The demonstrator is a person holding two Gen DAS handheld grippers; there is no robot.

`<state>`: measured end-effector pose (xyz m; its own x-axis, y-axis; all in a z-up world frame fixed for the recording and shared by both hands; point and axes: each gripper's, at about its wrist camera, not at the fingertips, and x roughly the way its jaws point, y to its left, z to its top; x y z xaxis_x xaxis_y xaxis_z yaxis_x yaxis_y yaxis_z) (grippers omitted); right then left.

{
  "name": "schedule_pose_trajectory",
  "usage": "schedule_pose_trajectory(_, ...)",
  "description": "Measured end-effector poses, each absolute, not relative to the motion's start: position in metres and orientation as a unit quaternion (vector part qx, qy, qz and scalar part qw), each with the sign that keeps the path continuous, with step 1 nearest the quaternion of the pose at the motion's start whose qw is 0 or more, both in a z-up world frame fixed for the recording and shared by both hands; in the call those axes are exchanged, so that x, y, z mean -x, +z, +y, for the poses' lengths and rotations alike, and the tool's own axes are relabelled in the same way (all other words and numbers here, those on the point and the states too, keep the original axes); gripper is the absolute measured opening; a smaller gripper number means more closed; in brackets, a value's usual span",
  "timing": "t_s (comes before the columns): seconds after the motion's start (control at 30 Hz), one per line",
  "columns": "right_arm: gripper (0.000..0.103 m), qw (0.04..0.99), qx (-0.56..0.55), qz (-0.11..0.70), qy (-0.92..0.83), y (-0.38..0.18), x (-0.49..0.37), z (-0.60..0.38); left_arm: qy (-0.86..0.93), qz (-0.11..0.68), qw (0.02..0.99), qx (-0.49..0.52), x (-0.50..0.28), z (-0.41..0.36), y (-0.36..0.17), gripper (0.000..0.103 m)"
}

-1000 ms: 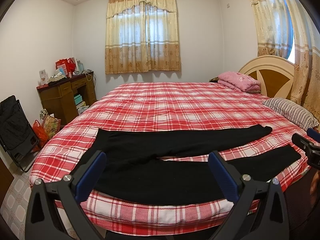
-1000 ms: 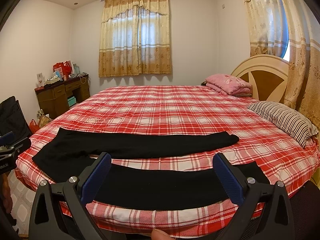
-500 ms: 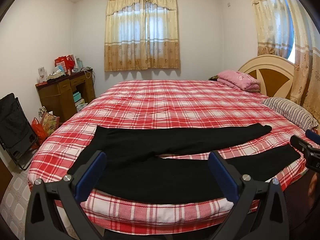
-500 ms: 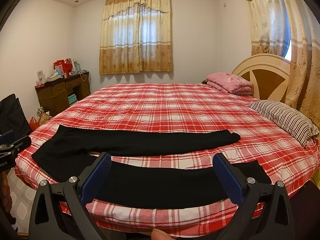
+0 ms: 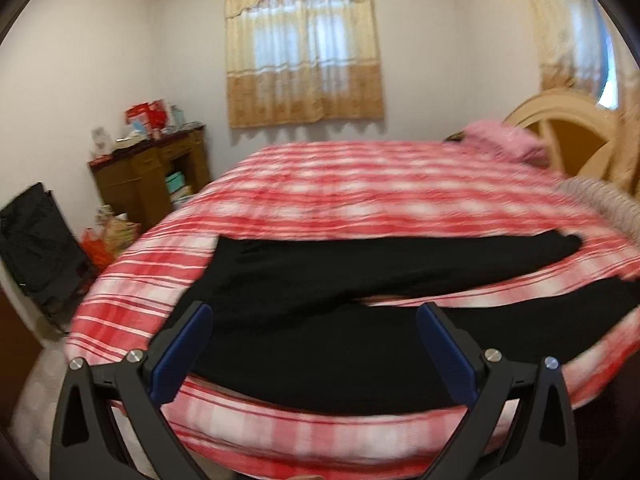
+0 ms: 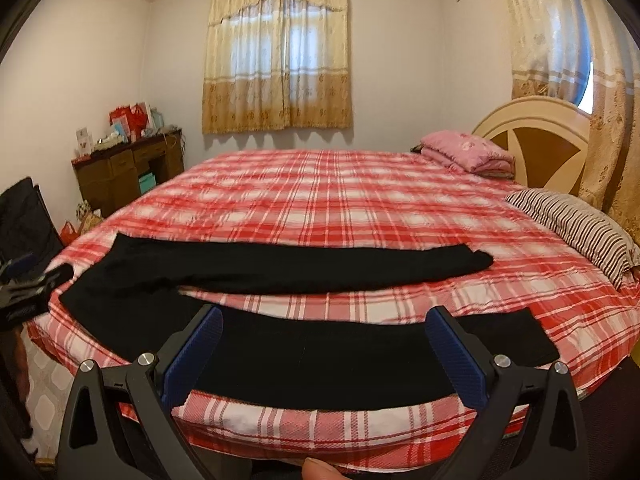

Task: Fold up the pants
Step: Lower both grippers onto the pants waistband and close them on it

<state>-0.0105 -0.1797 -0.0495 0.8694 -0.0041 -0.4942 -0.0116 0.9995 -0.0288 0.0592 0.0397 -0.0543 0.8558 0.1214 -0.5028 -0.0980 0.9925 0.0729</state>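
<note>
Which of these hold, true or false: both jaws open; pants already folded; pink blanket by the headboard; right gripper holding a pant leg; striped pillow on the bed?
1. Both grippers, left and right, have open jaws. True.
2. The pants are folded. False: they lie flat, legs spread apart.
3. A pink blanket sits by the headboard. True.
4. The right gripper holds a pant leg. False: its jaws are empty.
5. A striped pillow lies on the bed. True.

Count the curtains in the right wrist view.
2: one curtain over the far-wall window, one along the right wall behind the headboard. More may lie outside the frame.
</note>
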Motion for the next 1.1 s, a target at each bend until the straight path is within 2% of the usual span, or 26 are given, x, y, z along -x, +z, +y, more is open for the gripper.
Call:
schedule_pose_trajectory(0.13,0.102,0.96,0.021,0.28,0.006,-0.074,-0.002,-0.175,0.103,0.282,0.954,-0.011,-0.101,0.093,-0.068,0.103)
schedule_pose_trajectory(0.3,0.102,0.953,0.029,0.3,0.011,-0.1,-0.014,-0.169,0.122,0.303,0.944,-0.043,-0.16,0.152,-0.075,0.103)
schedule_pose_trajectory(0.5,0.102,0.947,0.0,0.32,0.014,-0.122,-0.026,-0.177,0.097,0.353,0.93,-0.026,-0.228,0.187,-0.087,0.102)
schedule_pose_trajectory(0.73,0.102,0.937,-0.02,0.348,-0.015,-0.14,-0.038,-0.193,0.06,0.421,0.905,-0.001,-0.3,0.198,-0.12,0.074)
schedule_pose_trajectory(0.87,0.102,0.933,-0.027,0.359,-0.023,-0.146,-0.044,-0.203,0.048,0.447,0.893,0.008,-0.324,0.202,-0.136,0.069)
schedule_pose_trajectory(1.0,0.102,0.933,-0.022,0.357,-0.029,-0.147,-0.055,-0.208,0.038,0.472,0.88,0.037,-0.342,0.212,-0.152,0.055)
schedule_pose_trajectory(1.1,0.101,0.935,-0.013,0.352,-0.034,-0.142,-0.064,-0.214,0.033,0.473,0.879,0.042,-0.347,0.216,-0.158,0.054)
